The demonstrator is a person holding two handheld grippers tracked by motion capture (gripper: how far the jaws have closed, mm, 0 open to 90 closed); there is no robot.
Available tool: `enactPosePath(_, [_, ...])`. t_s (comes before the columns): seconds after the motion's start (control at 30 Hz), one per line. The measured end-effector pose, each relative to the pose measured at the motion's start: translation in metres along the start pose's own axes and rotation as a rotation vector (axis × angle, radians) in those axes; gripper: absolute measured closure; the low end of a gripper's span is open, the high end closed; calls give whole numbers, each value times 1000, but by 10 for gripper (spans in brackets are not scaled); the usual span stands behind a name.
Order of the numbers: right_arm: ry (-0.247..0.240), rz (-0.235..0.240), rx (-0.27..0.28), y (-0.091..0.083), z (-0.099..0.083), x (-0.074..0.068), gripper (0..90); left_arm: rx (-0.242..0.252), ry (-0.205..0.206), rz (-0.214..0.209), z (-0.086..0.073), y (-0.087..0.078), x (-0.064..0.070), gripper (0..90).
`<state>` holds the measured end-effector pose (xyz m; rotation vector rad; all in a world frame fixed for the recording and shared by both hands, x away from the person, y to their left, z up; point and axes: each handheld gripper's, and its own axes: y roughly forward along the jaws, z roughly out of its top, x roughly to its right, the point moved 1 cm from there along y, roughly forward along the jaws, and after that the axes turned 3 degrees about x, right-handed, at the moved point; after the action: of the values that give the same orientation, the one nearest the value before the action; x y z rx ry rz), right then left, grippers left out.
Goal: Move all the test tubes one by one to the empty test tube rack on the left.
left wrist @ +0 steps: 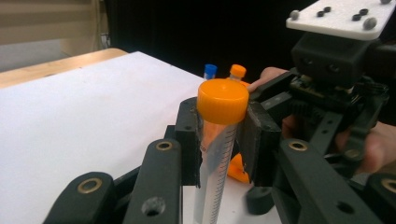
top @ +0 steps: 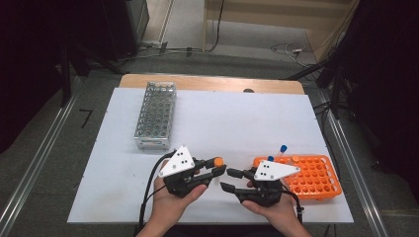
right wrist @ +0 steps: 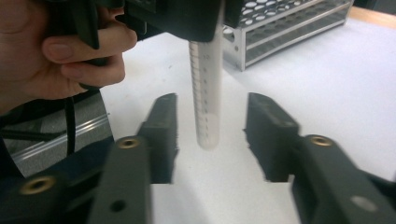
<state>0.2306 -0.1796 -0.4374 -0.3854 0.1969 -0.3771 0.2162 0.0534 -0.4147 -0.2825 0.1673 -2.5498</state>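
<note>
Clamping clear graduated orange-capped tube (left wrist: 217, 140), left gripper (top: 216, 168), right gripper (top: 231, 179) jaws apart

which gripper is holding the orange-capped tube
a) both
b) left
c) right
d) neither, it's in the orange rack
b) the left gripper has its jaws shut on the tube just under the orange cap, while the right gripper is open with its jaws on either side of the tube's lower end, not touching it.
</note>
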Motion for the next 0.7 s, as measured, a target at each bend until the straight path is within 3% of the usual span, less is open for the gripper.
enactPosePath(0.07, [6, -2, 6, -4, 3, 2, 370, 7, -4, 15, 1, -5, -4, 716])
enactPosePath(0.23, [17, -15, 26, -14, 9, 6, 252, 28, -17, 57, 3, -16, -17, 716])
enactPosePath(0.37, [25, -40, 44, -27, 14, 13, 111, 44, -9, 114, 7, -25, -31, 717])
enactPosePath(0.7, [39, -108, 79, -51, 20, 27, 0, 113, -24, 241, 22, -44, -71, 717])
